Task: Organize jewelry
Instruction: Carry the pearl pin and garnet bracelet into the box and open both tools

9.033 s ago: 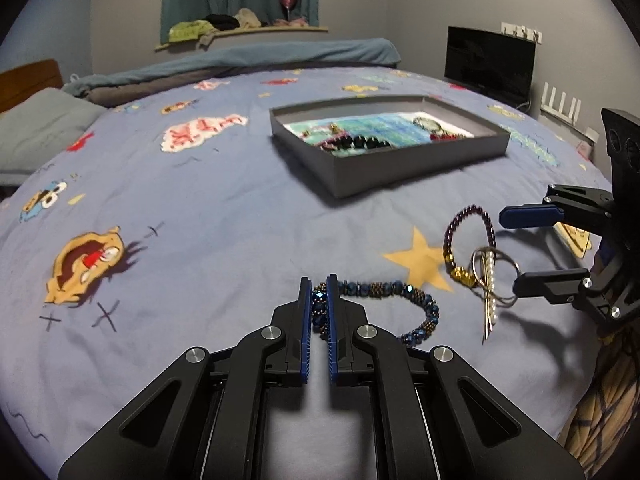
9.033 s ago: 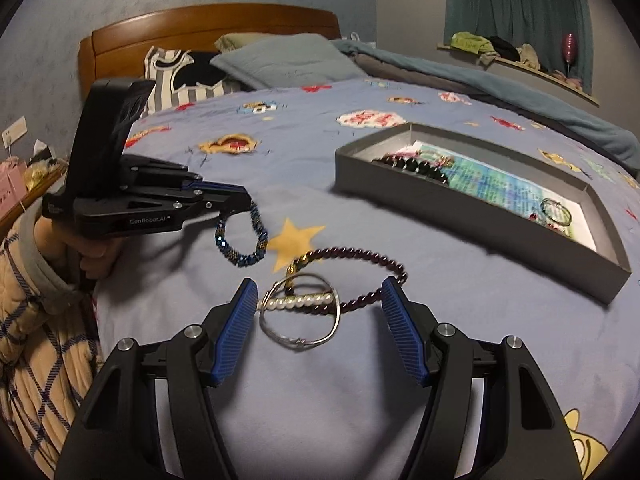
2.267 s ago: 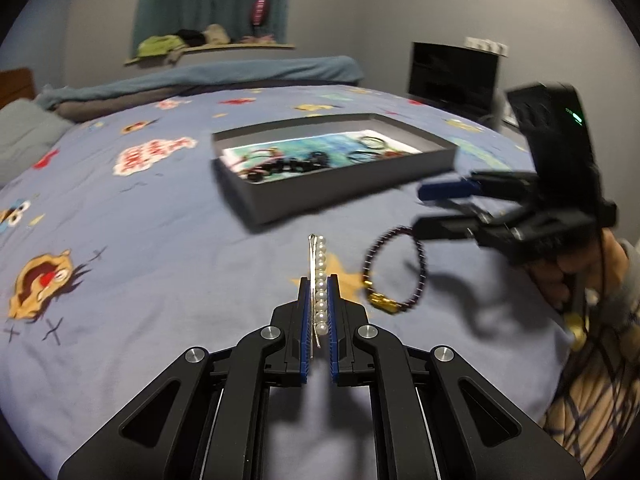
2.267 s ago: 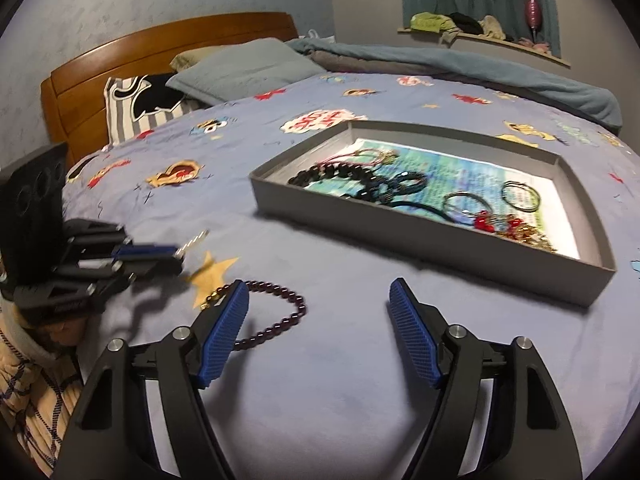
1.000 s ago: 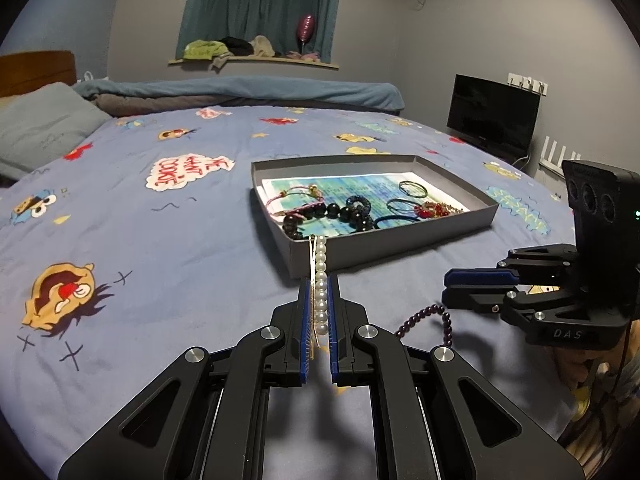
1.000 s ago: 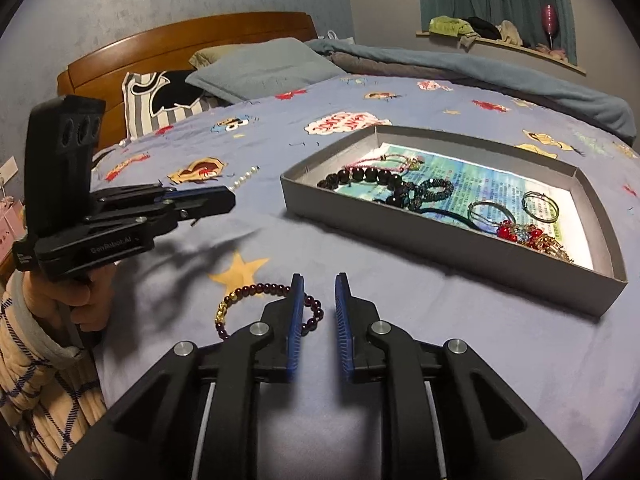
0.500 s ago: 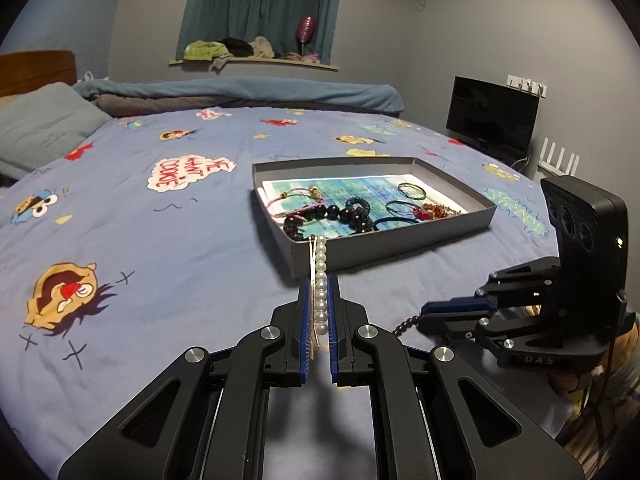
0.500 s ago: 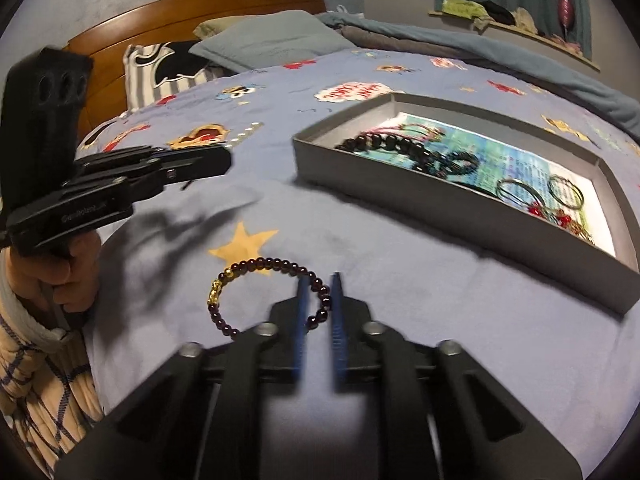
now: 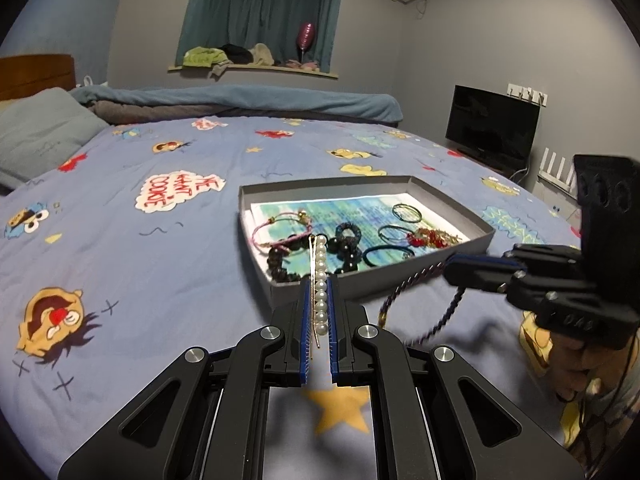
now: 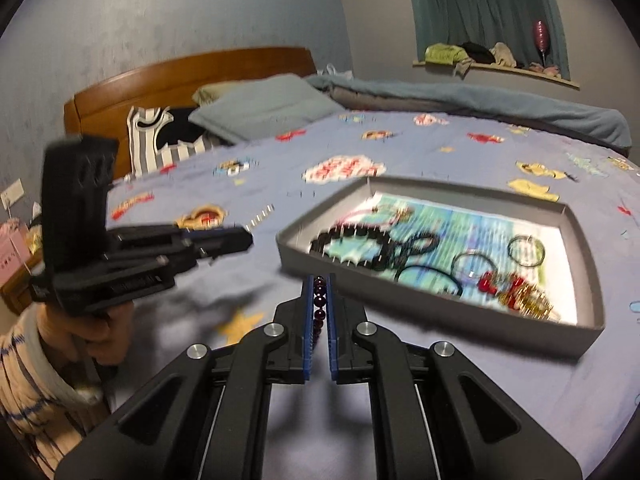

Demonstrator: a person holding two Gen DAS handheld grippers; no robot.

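Observation:
My left gripper (image 9: 319, 285) is shut on a pearl hair pin (image 9: 319, 276) that points toward the grey jewelry tray (image 9: 452, 246). It hovers just in front of the tray's near wall. My right gripper (image 10: 319, 284) is shut on the dark purple bead bracelet (image 10: 319, 300), lifted off the bed. In the left wrist view the bracelet (image 9: 416, 282) hangs blurred from the right gripper (image 9: 450, 266), beside the tray's right corner. The tray (image 10: 452, 316) holds black bead bracelets (image 9: 280, 264), hair ties and a red and gold piece (image 9: 430, 239).
The tray lies on a blue cartoon-print bedspread (image 9: 120, 240). Pillows (image 10: 264, 104) and a wooden headboard (image 10: 192, 72) are at the far end. A TV (image 9: 492, 132) stands past the bed's right side.
My right gripper has closed on the purple bracelet and lifted it off the bed toward the tray. My left gripper still holds the pearl pin and has moved nearer the tray.

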